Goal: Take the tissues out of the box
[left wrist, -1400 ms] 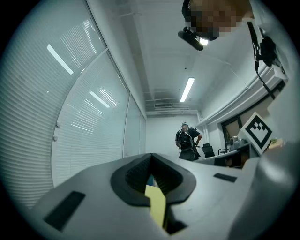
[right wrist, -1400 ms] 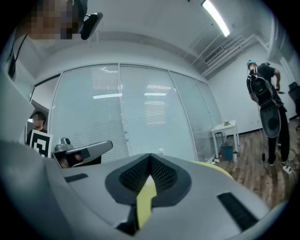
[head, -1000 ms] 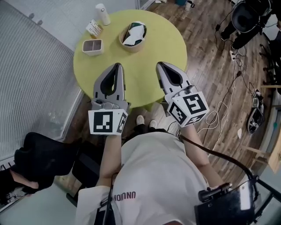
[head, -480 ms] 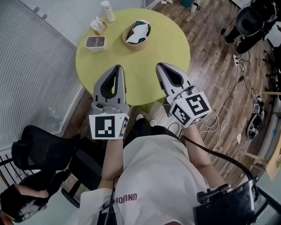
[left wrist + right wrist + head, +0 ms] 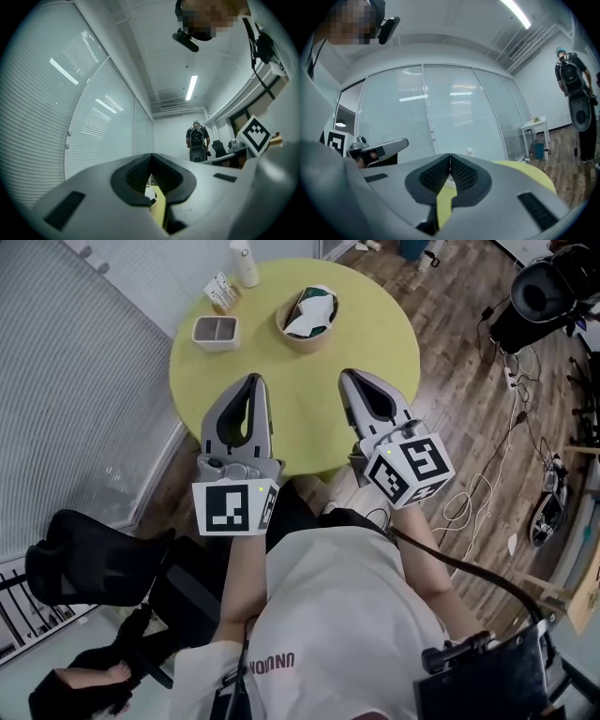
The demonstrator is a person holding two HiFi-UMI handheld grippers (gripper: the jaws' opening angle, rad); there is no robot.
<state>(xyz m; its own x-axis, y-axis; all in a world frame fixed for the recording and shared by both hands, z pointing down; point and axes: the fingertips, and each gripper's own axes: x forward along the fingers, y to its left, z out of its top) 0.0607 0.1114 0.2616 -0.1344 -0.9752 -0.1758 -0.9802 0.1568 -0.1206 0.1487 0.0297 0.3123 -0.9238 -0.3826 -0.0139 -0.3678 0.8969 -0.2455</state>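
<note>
At the far side of the round yellow-green table (image 5: 375,352) stands a round tan tissue box (image 5: 309,317) with white tissue showing at its top. My left gripper (image 5: 252,380) hovers over the table's near edge, jaws together and empty. To its right, my right gripper (image 5: 348,374) is level with it, also shut with nothing held. Both are well short of the box. In the left gripper view the left gripper (image 5: 151,155) points up at a ceiling and glass wall. In the right gripper view the right gripper (image 5: 450,155) has the yellow table (image 5: 529,171) just beyond it.
Left of the box are a white rectangular tray (image 5: 217,332), a small card holder (image 5: 222,292) and a white bottle (image 5: 246,261). A black chair (image 5: 94,559) stands low left. Cables (image 5: 478,493) lie on the wood floor at right. A person with a backpack (image 5: 197,139) stands far off.
The head view has swung, so the table and its things sit a little further right and lower in the picture. Both grippers stay side by side and shut.
</note>
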